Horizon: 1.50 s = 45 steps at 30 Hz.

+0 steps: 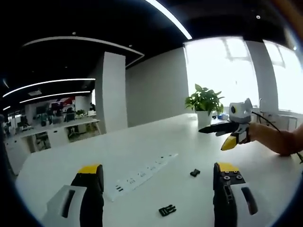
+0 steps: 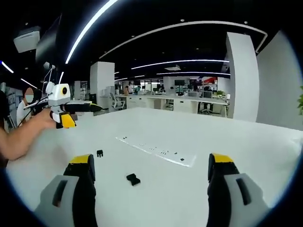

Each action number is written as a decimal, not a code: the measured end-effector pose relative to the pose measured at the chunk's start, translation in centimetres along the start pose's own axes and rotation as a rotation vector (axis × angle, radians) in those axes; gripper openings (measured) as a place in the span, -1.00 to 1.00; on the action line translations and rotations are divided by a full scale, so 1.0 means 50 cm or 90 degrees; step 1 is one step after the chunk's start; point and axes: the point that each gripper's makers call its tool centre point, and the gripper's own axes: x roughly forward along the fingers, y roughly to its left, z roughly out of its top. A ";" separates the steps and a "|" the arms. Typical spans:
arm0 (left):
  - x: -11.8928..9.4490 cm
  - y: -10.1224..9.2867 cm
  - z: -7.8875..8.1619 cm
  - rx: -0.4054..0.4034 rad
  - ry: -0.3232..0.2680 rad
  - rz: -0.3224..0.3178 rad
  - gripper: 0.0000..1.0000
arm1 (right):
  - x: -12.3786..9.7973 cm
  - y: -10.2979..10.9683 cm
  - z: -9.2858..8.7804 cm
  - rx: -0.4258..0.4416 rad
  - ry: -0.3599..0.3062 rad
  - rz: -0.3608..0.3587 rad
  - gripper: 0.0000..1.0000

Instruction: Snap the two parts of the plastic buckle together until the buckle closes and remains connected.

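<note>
Two small black buckle parts lie apart on the white table [image 1: 142,142]. In the left gripper view one part [image 1: 167,210] is low between my jaws and the other [image 1: 194,172] is farther off, to the right. The right gripper view has one part [image 2: 133,179] close and the other [image 2: 100,153] farther left. My left gripper [image 1: 158,168] is open above the table with nothing in it; it also appears in a hand [image 2: 81,115]. My right gripper [image 2: 149,159] is open and holds nothing as well, and a hand carries it [image 1: 220,135] at the right.
A flat white strip with dark marks [image 1: 142,175] [image 2: 158,151] lies across the table beyond the parts. A potted plant [image 1: 204,101] stands at the far edge near bright windows. A person's forearm [image 2: 19,139] reaches in from the left. Office desks lie behind.
</note>
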 end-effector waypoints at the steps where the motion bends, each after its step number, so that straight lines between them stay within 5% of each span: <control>1: 0.001 0.005 -0.003 -0.001 0.002 0.001 0.96 | 0.002 -0.002 0.003 0.006 -0.002 0.000 0.99; 19: 0.011 0.073 -0.001 -0.003 0.002 0.002 0.94 | 0.068 -0.037 0.018 -0.003 -0.005 0.012 0.99; 45: 0.059 0.114 -0.004 0.012 0.012 -0.014 0.89 | 0.145 -0.043 0.034 -0.033 -0.008 0.043 0.98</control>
